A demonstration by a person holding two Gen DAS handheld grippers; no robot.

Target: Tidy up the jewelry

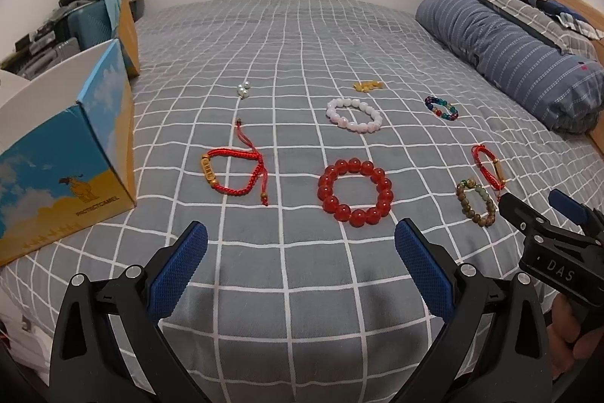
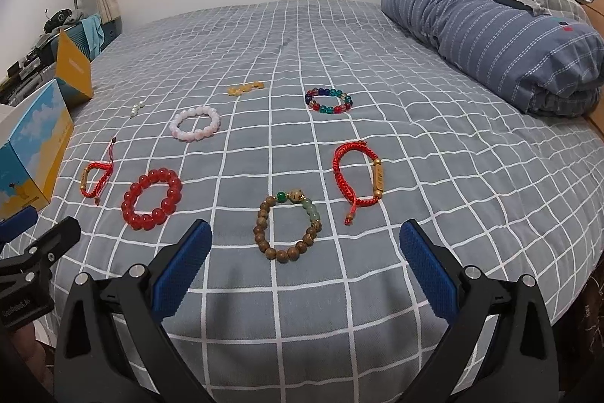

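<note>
Both tongs stood wide apart and held nothing: left gripper (image 1: 301, 252) hung over the near edge of the bed (image 1: 302, 44), short of the red bead bracelet (image 1: 355, 191); right gripper (image 2: 305, 248) hung just short of the wooden bead bracelet (image 2: 288, 227).

Jewelry, all flat on the grey checked cover, pieces apart from one another:
- red cord bracelet with gold bar (image 1: 234, 174), near the blue and yellow box (image 1: 64, 172);
- second red cord bracelet (image 2: 358, 182), beside the wooden one;
- pink bead bracelet (image 1: 353, 115), mid-bed;
- multicoloured bead bracelet (image 2: 328, 101), toward the rolled striped quilt (image 2: 509, 36);
- yellow piece (image 1: 368, 86), farther back;
- small pearls (image 1: 243, 88).
</note>
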